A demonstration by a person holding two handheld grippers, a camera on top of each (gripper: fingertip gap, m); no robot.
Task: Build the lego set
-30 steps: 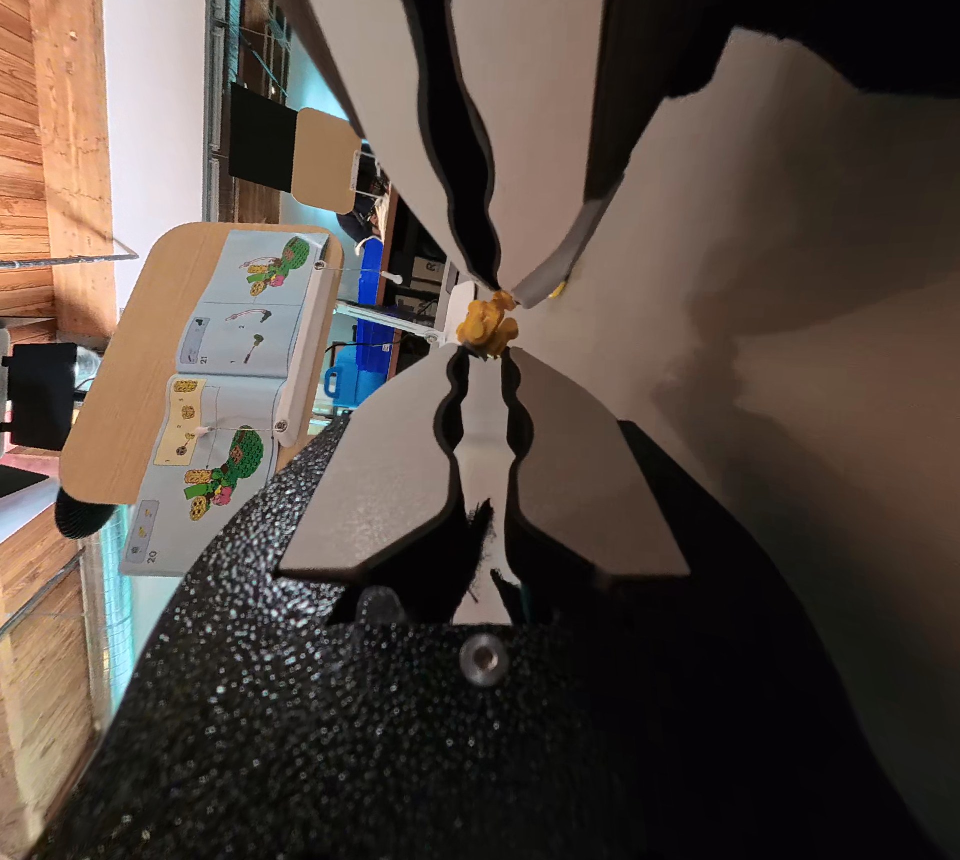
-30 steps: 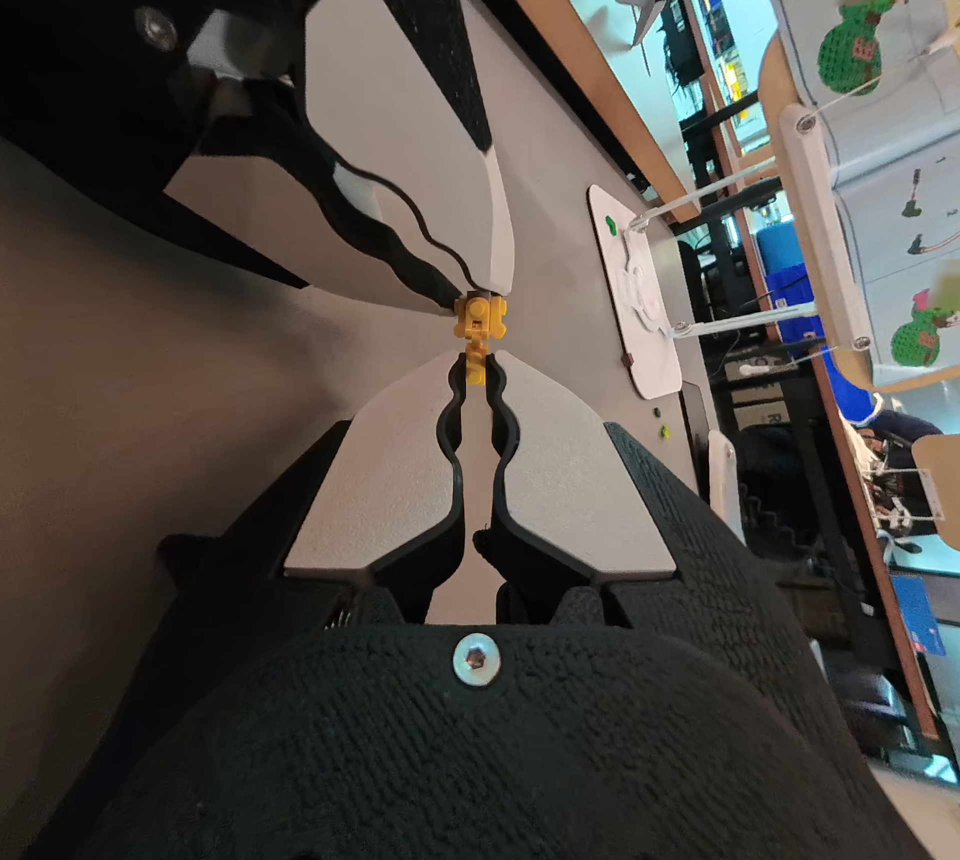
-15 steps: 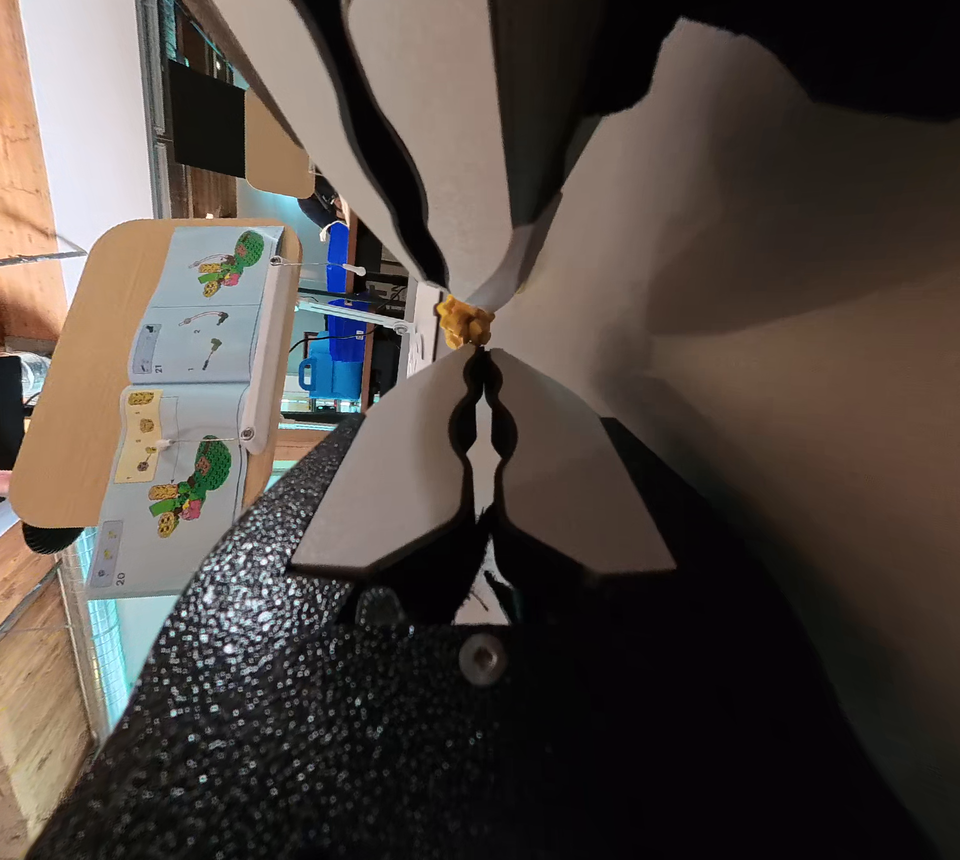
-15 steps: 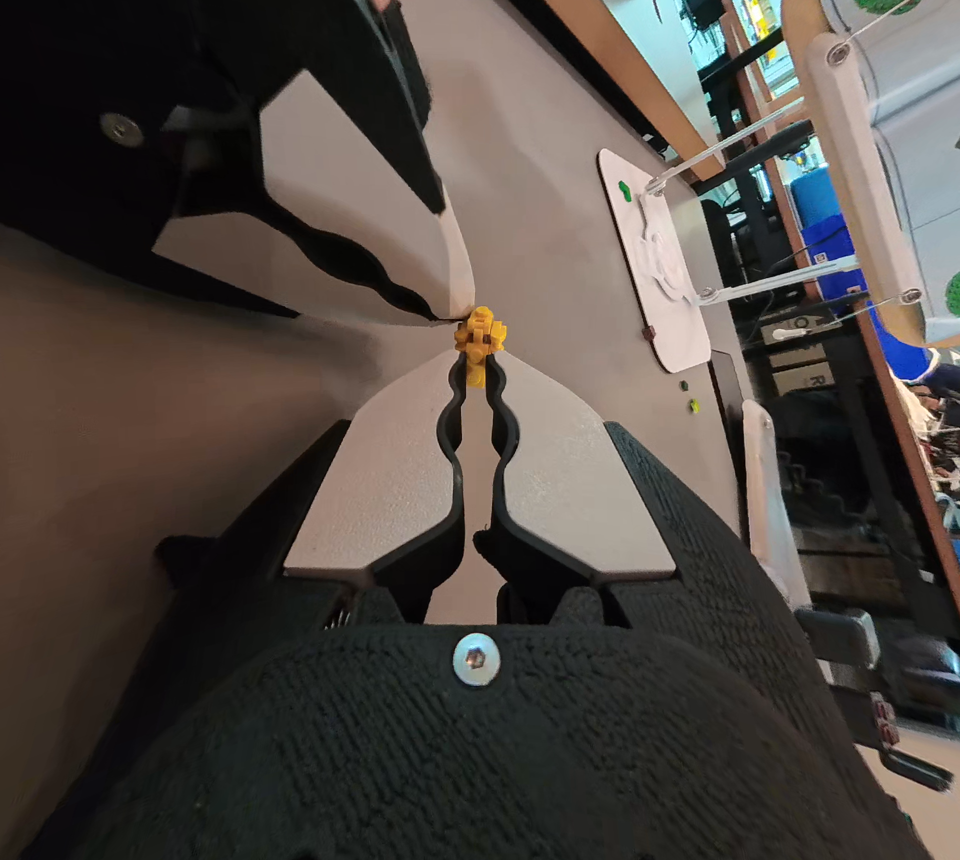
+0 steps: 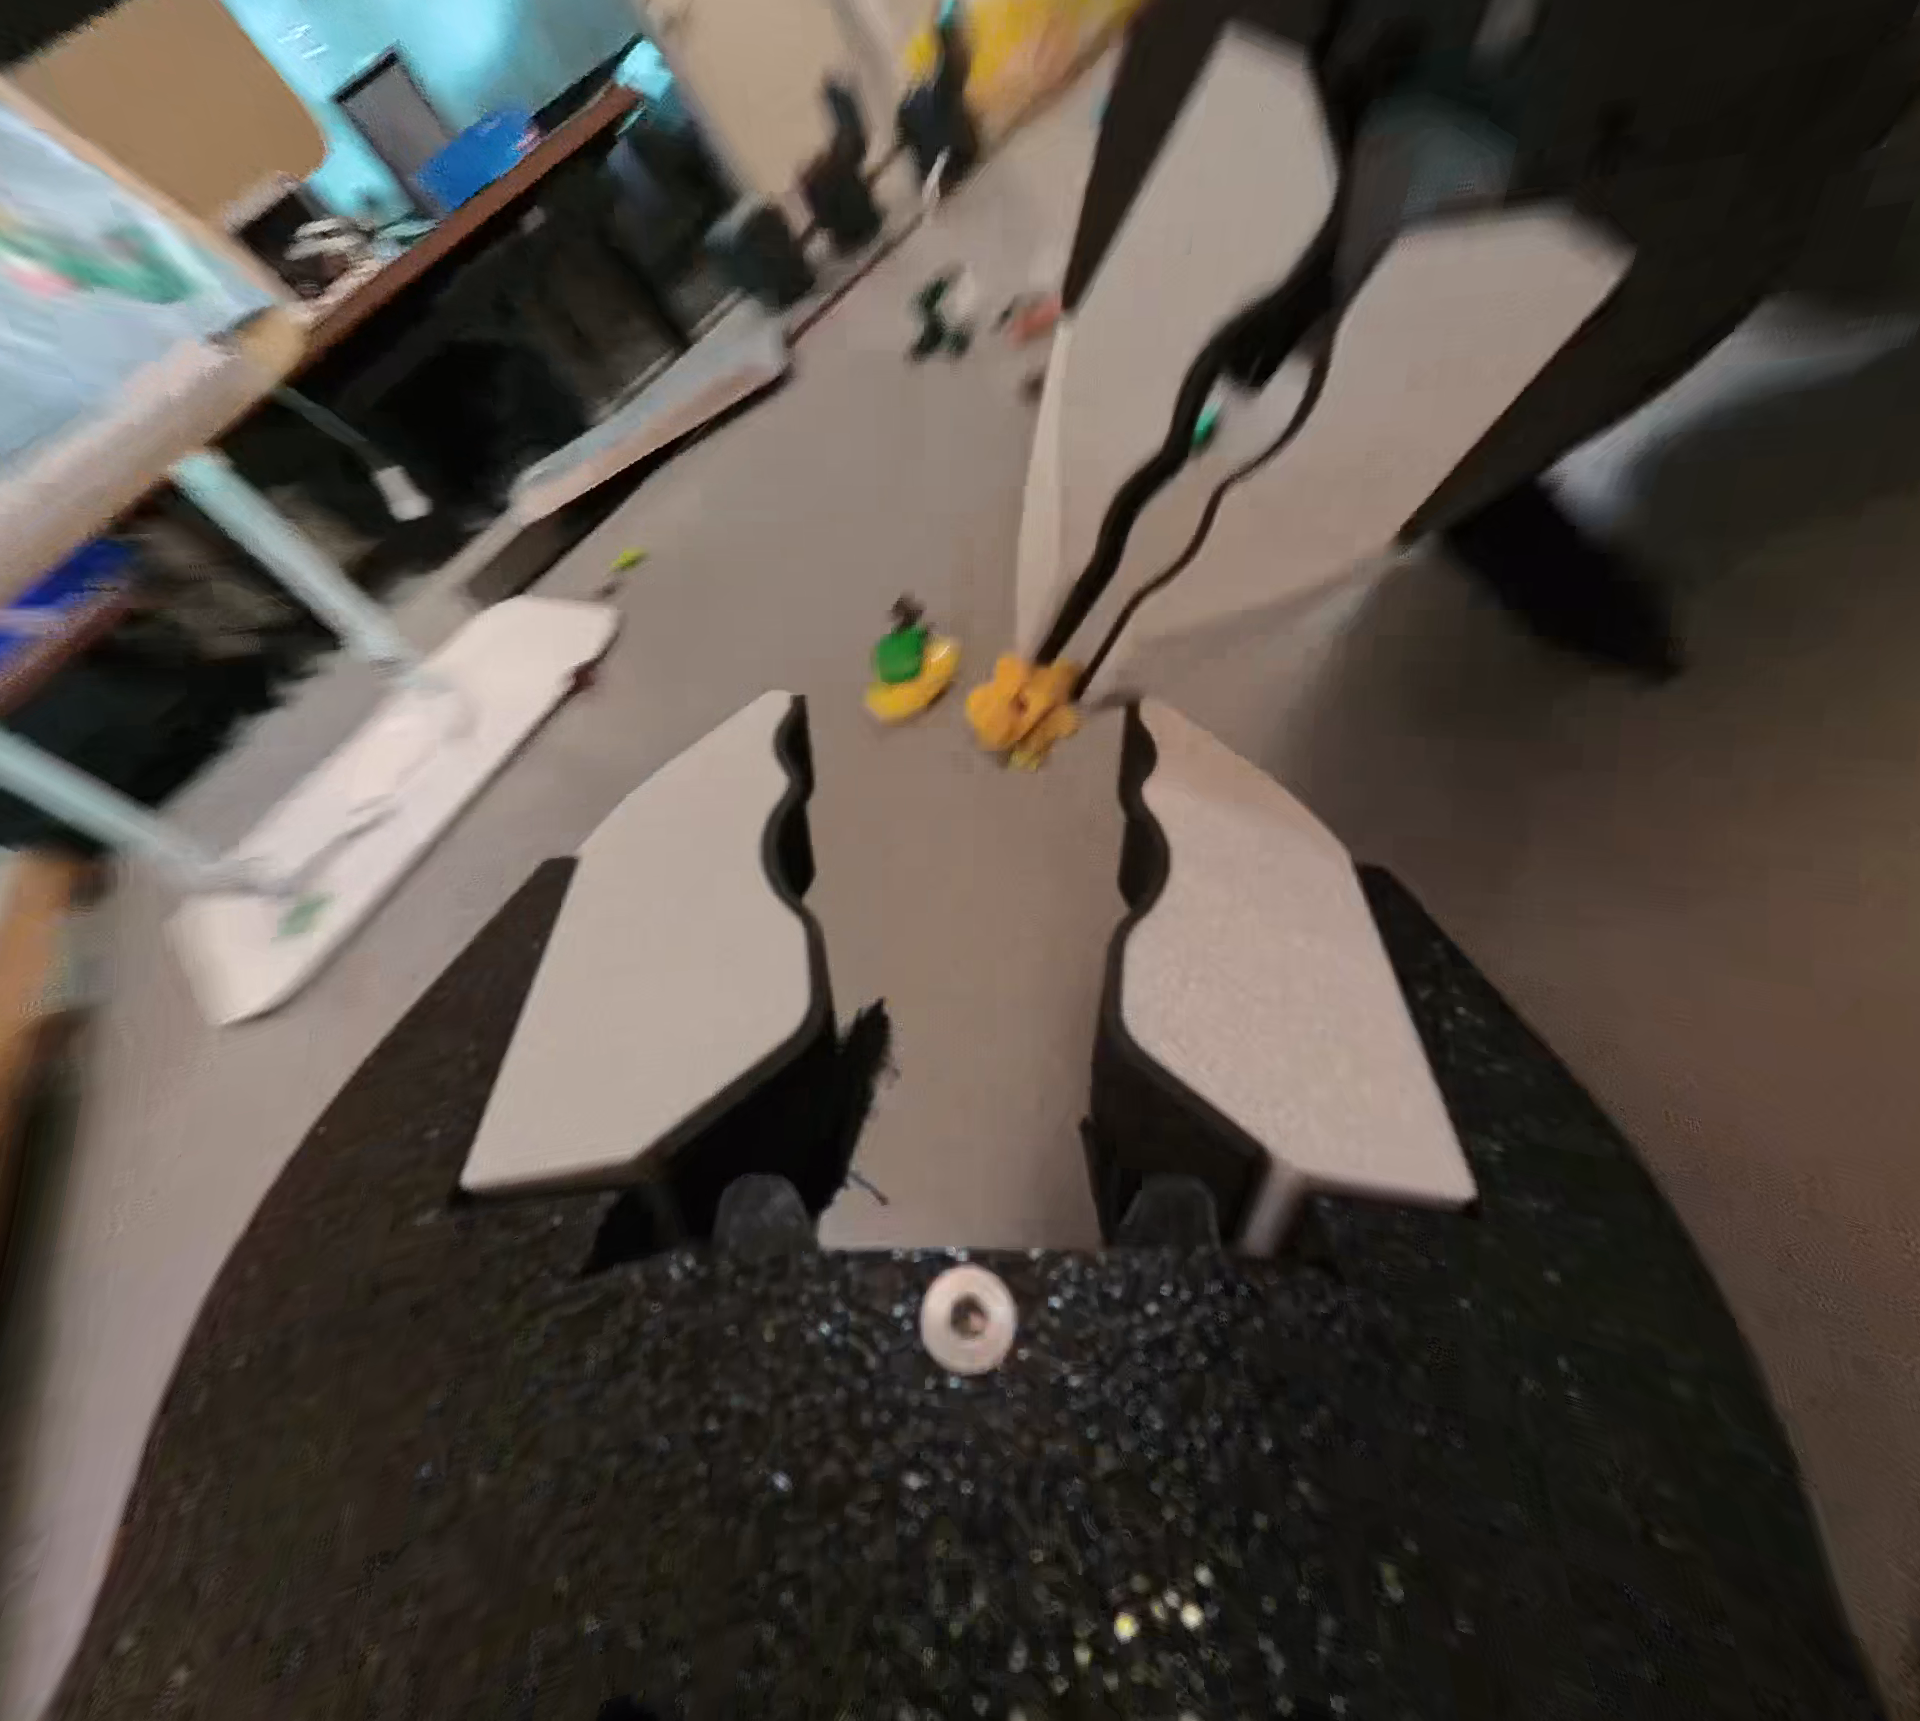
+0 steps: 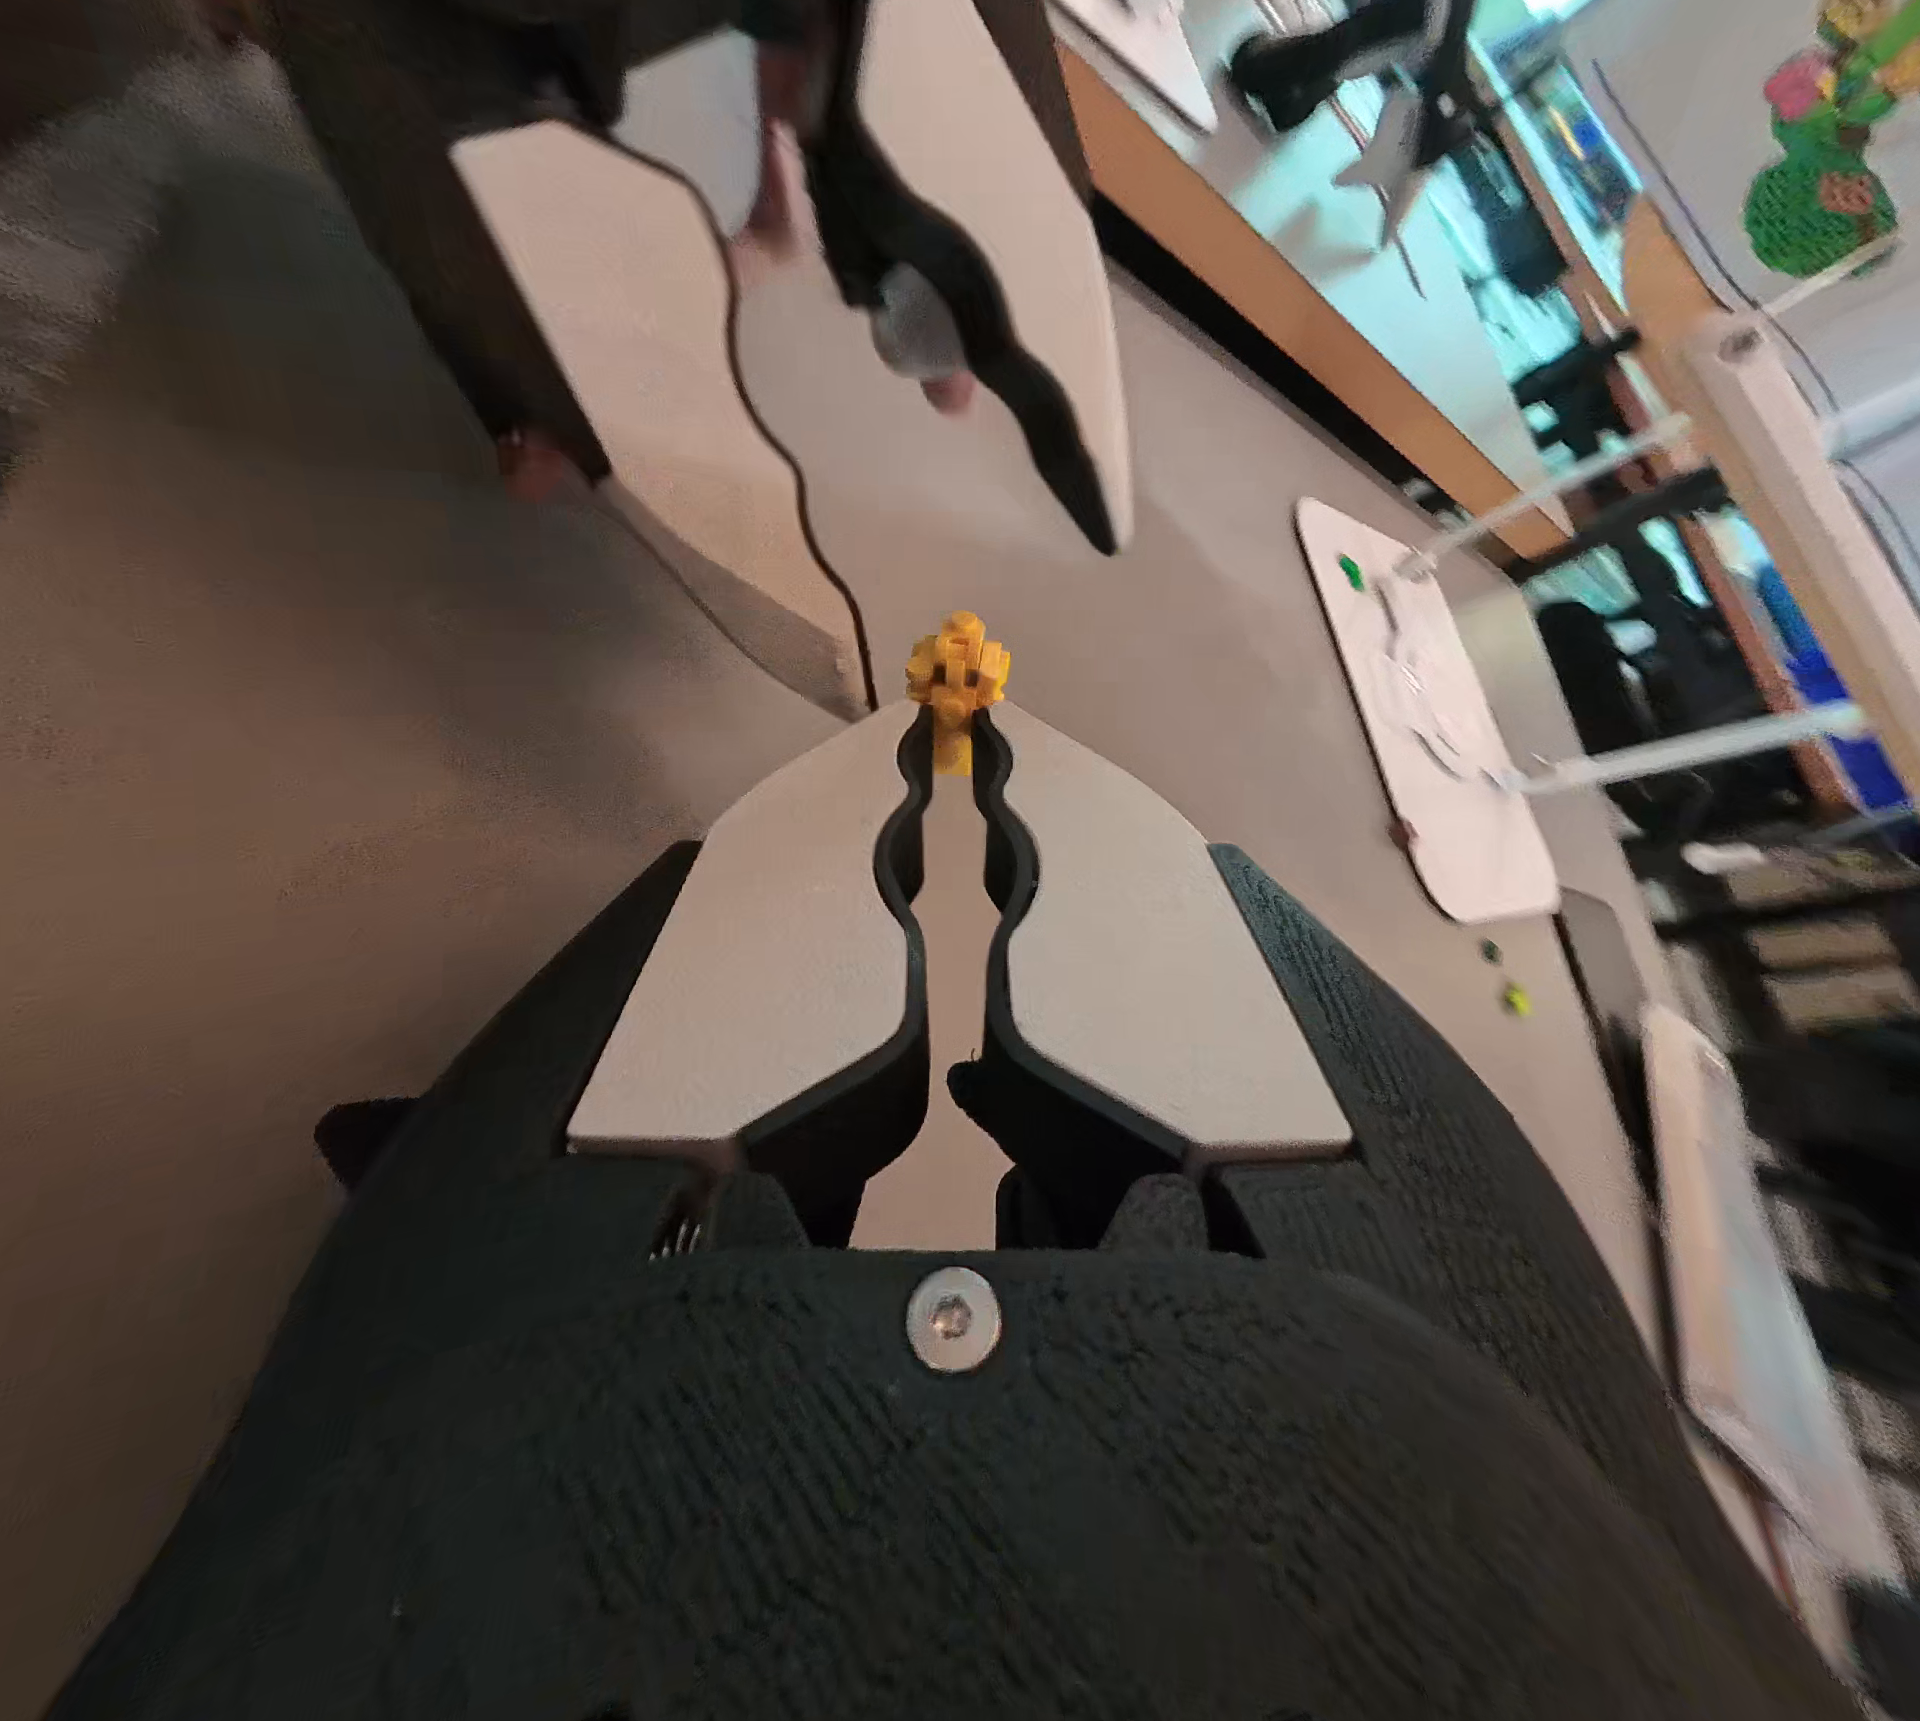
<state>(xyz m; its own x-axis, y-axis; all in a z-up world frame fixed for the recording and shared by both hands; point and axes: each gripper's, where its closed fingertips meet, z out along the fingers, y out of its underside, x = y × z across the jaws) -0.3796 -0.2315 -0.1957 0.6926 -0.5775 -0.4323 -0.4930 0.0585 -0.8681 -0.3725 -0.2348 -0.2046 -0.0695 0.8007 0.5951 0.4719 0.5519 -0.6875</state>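
My right gripper (image 6: 954, 726) is shut on a small yellow lego assembly (image 6: 956, 669) and holds it above the grey table. In the left wrist view the same yellow assembly (image 5: 1023, 703) sits at the tips of the right gripper (image 5: 1070, 684), which reaches in from the upper right. My left gripper (image 5: 966, 715) is open and empty, just short of the assembly. In the right wrist view the left gripper (image 6: 987, 591) hangs open above and behind the assembly. A small green and yellow lego piece (image 5: 909, 669) lies on the table beyond my left fingers.
A white stand base (image 5: 395, 798) with thin rods rests on the table to the left, also seen in the right wrist view (image 6: 1423, 726). Small loose lego bits (image 5: 940, 321) lie farther off. An instruction booklet (image 6: 1829, 144) hangs on a stand. The grey table (image 5: 1558, 840) spreads around.
My left gripper has let go of the yellow assembly, opened and swung away from it. The right gripper still holds the assembly. Both views have turned.
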